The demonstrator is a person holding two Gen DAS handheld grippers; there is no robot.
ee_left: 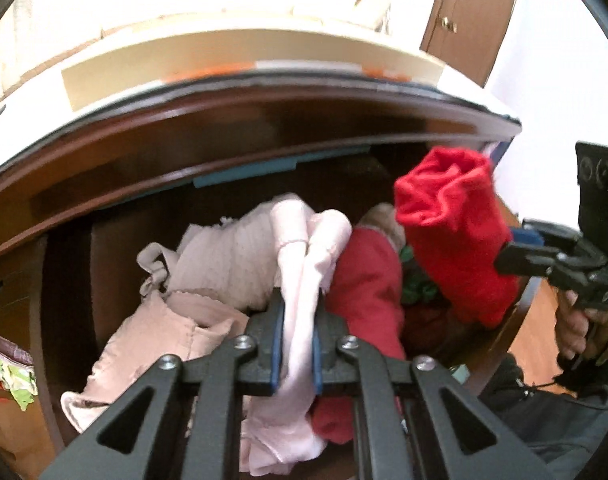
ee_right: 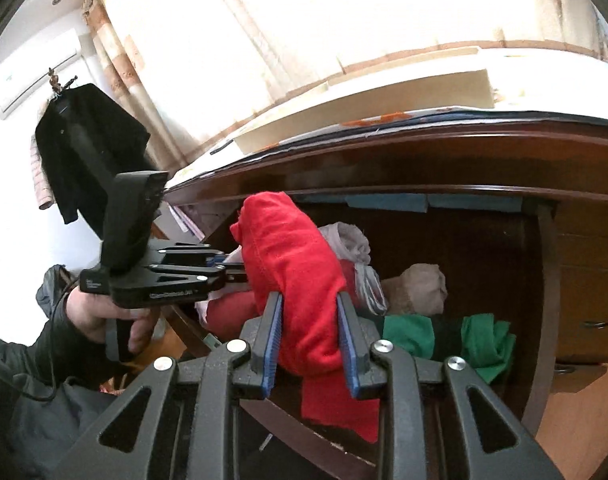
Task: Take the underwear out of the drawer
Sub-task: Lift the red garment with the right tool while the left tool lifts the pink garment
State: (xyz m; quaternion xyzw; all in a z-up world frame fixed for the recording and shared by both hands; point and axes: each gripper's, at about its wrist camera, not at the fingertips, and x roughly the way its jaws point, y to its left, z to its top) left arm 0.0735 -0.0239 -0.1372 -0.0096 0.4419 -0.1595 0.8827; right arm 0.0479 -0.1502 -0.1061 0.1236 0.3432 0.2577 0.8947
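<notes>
Left gripper [ee_left: 296, 340] closed on a pale pink garment [ee_left: 300, 280], jaws pinching a bunched fold of it, cloth trailing down between the blue pads and lifted above the drawer [ee_left: 72, 264]. Same tool seen from the right wrist view as a black body [ee_right: 160, 276] at left, held in the left hand [ee_right: 100, 312], its tip partly hidden behind red cloth.

Right gripper [ee_right: 310, 336] clamped on red underwear [ee_right: 292, 256], jaws squeezing the fabric from both sides, upper part bulging above the pads, a loose flap hanging below the near edge. From the left wrist view, red underwear [ee_left: 452, 232] held up at right, clear of the pile, raised over the right side of the open drawer, with the right gripper [ee_left: 520, 256] biting its lower right edge and the right hand [ee_left: 576, 320] behind.

Inside the drawer: beige bra [ee_left: 160, 320] at near left, white knit piece [ee_left: 224, 260] beyond it, darker red garment [ee_left: 368, 288] in the middle, green cloth [ee_right: 484, 340] at right, tan rolled item [ee_right: 420, 288] farther back. Dark wooden counter [ee_left: 264, 128] edge arching over the drawer, a cream box [ee_left: 240, 68] on top. Black jacket [ee_right: 84, 152] hanging on the far left wall.
</notes>
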